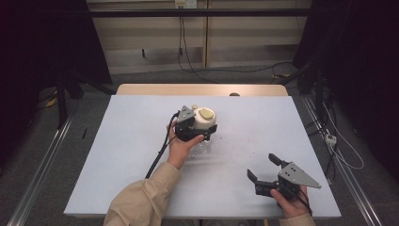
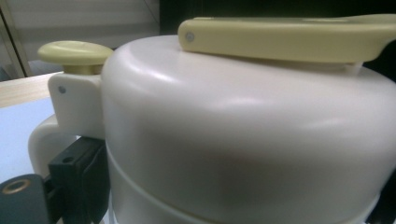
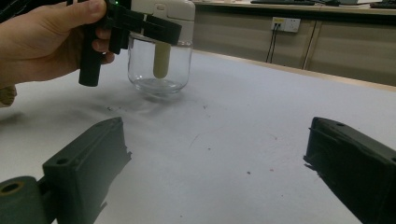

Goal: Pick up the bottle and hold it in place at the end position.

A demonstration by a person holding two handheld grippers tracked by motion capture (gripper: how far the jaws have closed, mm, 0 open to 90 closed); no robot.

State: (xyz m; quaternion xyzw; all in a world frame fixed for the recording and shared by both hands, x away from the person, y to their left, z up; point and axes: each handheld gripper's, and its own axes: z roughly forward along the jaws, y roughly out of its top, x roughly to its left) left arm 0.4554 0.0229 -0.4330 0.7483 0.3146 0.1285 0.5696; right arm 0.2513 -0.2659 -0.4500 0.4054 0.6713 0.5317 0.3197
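Right gripper view: left claw (image 3: 140, 28) clamped on kettle's (image 3: 159, 65) cream top over clear glass; right claw (image 1: 264, 172) spread.

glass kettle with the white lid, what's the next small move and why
Probably bring the right tongs, open and well apart from it, up to the glass kettle. The left tongs already clamp its white lid, so the glass base likely needs steadying.

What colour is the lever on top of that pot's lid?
Pale yellow-green lever, best in the left gripper view.
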